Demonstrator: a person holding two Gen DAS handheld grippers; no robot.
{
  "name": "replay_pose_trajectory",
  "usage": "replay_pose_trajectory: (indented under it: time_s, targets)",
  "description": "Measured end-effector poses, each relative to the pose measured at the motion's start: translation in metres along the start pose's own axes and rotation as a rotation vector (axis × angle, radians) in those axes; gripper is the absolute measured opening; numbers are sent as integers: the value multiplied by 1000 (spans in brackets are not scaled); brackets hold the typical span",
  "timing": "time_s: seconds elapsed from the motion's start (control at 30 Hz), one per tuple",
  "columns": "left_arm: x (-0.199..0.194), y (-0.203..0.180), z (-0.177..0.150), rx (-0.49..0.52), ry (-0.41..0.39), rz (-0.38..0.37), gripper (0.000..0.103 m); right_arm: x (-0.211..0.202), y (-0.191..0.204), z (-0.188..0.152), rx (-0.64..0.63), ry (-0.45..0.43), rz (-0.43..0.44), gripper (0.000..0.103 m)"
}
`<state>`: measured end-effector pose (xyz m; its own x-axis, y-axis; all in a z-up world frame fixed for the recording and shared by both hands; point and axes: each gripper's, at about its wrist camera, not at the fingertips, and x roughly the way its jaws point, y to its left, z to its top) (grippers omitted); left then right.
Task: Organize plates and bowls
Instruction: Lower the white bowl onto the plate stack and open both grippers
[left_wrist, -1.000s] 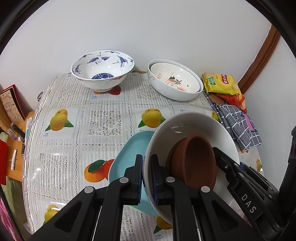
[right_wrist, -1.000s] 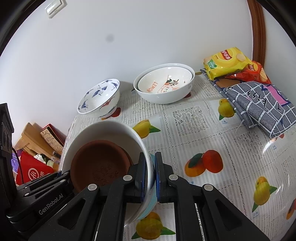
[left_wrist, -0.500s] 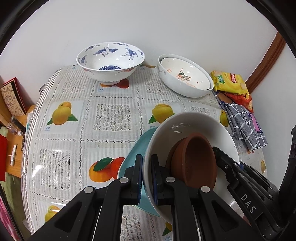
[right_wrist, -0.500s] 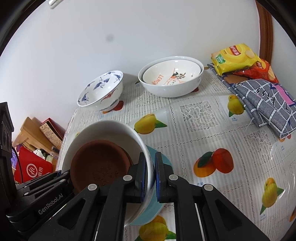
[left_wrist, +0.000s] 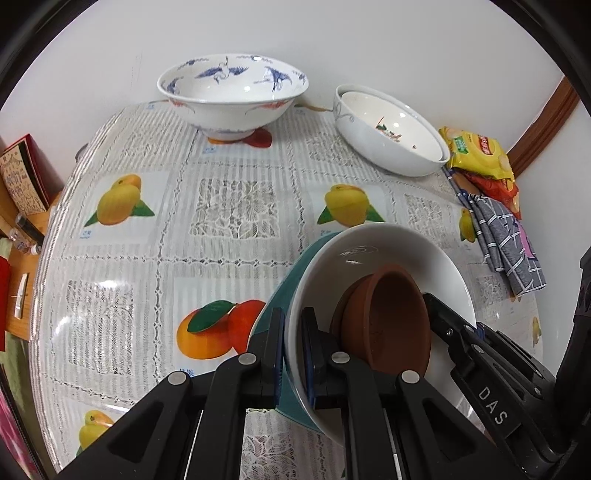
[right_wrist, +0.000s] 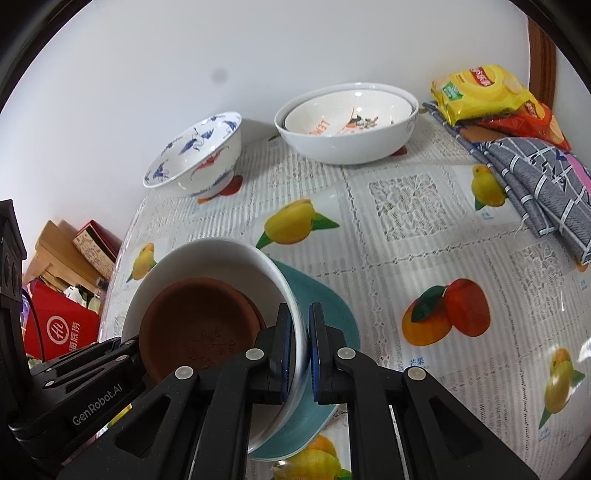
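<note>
Left gripper (left_wrist: 293, 354) and right gripper (right_wrist: 302, 349) each clamped on opposite rims of white bowl (left_wrist: 369, 258), between them. Brown dish (left_wrist: 388, 317) loose inside; teal plate (right_wrist: 325, 295) just beneath. Glazed ceramic: likely heavy, slick, breakable. Rim holds suit; keep level.
</note>
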<state>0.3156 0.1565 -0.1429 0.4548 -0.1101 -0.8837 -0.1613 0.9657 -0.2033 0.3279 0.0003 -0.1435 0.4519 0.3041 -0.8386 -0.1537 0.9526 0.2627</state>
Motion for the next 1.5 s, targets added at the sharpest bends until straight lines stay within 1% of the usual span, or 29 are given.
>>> replay_pose_trajectory:
  time_s: [0.13,0.23,0.6,0.83,0.93,1.07,1.33,1.5]
  targets:
    - [13,1,-3,0,18,3,9,12,-4,-4,2,25,-5,9]
    - [15,1,-3,7,9,4,9,14,-5,-7,-1,19,-4,9]
    - [17,3,-2,8,6,-12,10,18,-7,-4,-13,21,9,9]
    - [17,4,-2,6,15,-15,11,17,-6,-4,-24,20,-7,9]
    - [16,3,-3,9,18,-12,13,17,-9,-3,-17,25,0,11]
    - [15,2,-4,18,16,-4,13,15,-9,-2,-33,23,-17,17]
    - [5,-1,-7,32,3,36,17,3,-7,-3,-66,5,-28,17]
    - [-4,-2,-11,34,-9,48,21,-4,-6,-7,-78,5,-29,22]
